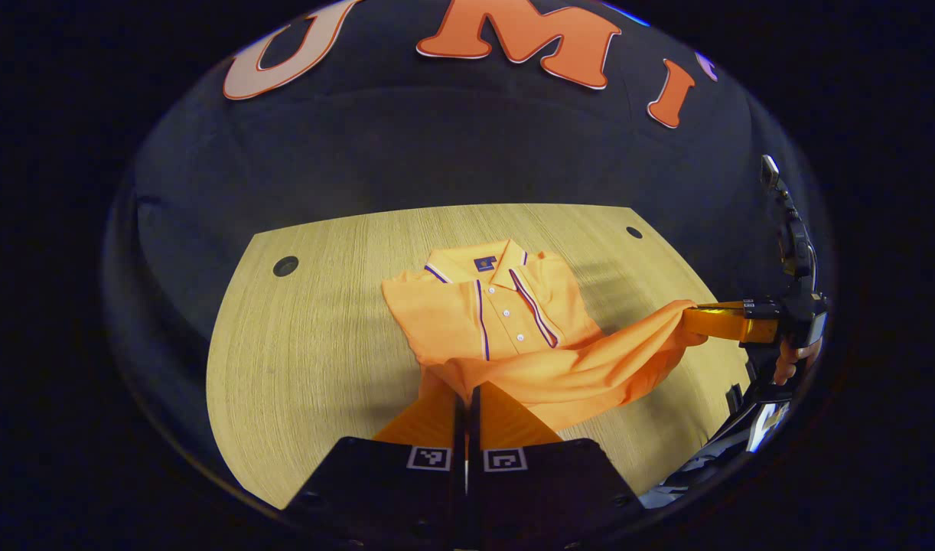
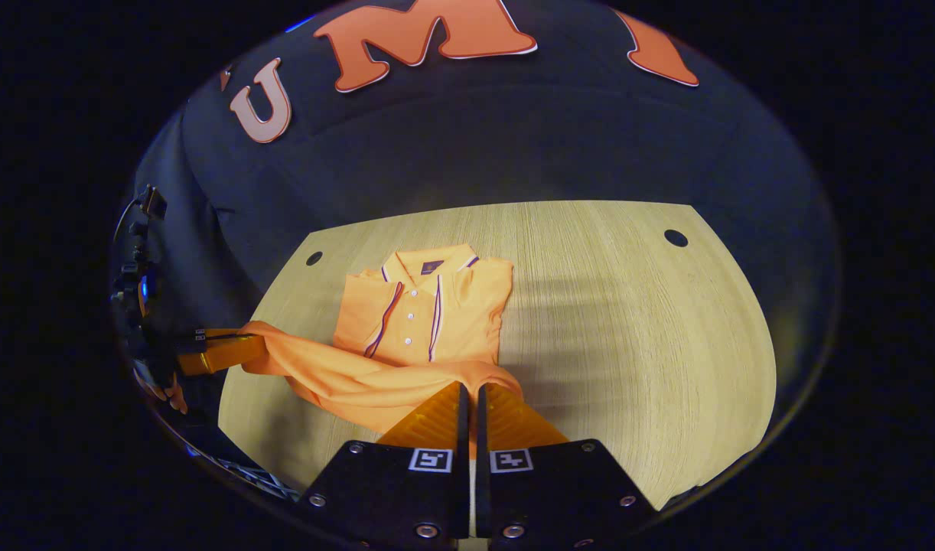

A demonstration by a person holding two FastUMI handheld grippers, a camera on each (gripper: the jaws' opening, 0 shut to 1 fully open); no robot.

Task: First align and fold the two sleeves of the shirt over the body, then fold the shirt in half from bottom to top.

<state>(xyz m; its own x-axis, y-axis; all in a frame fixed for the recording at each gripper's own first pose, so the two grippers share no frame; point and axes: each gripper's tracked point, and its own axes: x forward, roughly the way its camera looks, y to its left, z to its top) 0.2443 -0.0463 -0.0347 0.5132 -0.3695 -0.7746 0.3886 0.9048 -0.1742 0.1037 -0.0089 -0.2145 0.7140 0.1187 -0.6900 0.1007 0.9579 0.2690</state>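
In the left gripper view, we saw the orange polo shirt lying on the wooden table at the middle of the frame, collar toward the top, front placket with buttons facing up. Its sleeves were already folded in over the body. The bottom hem was lifted off the table and stretched across the lower middle of the picture. The left gripper sat at the bottom centre, its fingers pressed together on one corner of the hem. At the right edge of the frame the right gripper pinched the other hem corner, held by a hand just beyond it.

In the right gripper view, we saw the shirt slightly left of centre on the table, collar toward the top. The right gripper at the bottom centre had its fingers closed on the raised hem. At the left edge the left gripper clamped the far hem corner, cloth sagging between the two grippers.
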